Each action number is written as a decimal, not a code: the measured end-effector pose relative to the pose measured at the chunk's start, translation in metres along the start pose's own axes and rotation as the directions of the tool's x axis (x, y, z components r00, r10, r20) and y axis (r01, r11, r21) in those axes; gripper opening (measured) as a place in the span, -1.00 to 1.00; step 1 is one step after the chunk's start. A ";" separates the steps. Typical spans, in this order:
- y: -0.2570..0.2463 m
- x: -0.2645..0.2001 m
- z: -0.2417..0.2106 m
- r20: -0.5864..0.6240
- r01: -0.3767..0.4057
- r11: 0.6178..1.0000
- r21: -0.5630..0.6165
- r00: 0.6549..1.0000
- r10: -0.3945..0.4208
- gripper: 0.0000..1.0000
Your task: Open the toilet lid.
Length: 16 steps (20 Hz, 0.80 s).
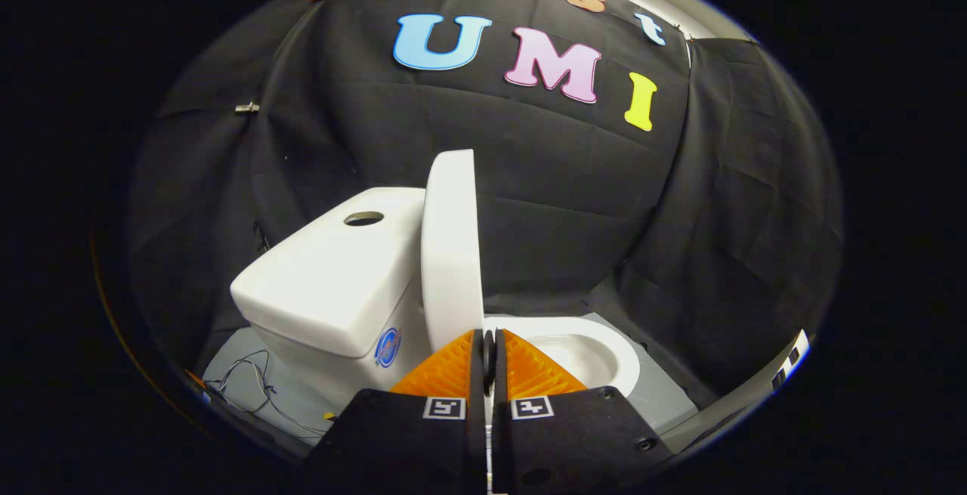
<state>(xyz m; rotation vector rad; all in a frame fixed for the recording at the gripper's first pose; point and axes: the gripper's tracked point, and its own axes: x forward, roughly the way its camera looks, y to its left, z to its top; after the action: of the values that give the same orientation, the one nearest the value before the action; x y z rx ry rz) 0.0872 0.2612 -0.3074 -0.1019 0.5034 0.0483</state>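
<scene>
A white toilet stands just ahead of my fingers. Its lid [451, 253] is raised upright, edge-on to me, and leans back against the tank [332, 283]. The open seat and bowl [597, 348] lie to the right of the lid. My gripper [488, 344] sits low, right below the lid's lower front edge, with its two fingers pressed together. Nothing shows between them, and the fingers hide the hinge area.
The tank top has a round flush button [363, 218]. Thin wires [253, 385] trail over the grey floor [665, 404] to the left of the toilet. Black cloth walls close in behind and on both sides.
</scene>
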 end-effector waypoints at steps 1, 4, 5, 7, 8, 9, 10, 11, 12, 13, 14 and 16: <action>0.006 -0.001 0.000 0.001 -0.004 1.000 -0.012 1.000 0.004 -0.85; 0.014 -0.005 0.000 0.008 0.001 0.999 -0.045 1.000 0.000 -0.85; 0.015 -0.004 -0.001 0.010 0.008 0.998 -0.055 1.000 -0.007 -0.85; 0.016 -0.004 0.000 0.017 0.017 0.997 -0.075 1.000 -0.016 -0.85; 0.016 -0.006 0.002 0.021 0.022 0.997 -0.079 1.000 -0.020 -0.85; 0.014 -0.006 0.004 0.024 0.021 0.997 -0.078 1.000 -0.019 -0.85; 0.015 -0.001 -0.002 0.029 0.016 0.997 -0.074 0.999 -0.013 -0.83; 0.019 -0.004 0.001 0.032 -0.001 0.997 -0.072 0.999 0.003 -0.80; 0.025 -0.006 0.001 0.027 -0.034 0.997 -0.074 0.999 0.036 -0.75; 0.030 -0.006 0.000 0.030 -0.058 0.995 -0.079 0.998 0.061 -0.45; 0.033 -0.007 -0.003 0.025 -0.072 0.994 -0.082 0.997 0.074 -0.15; 0.023 -0.011 0.002 0.035 -0.057 0.995 -0.086 0.998 0.060 0.45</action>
<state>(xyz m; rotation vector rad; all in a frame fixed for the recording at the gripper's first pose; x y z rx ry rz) 0.0769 0.2846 -0.3019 -0.1693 0.4668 0.1289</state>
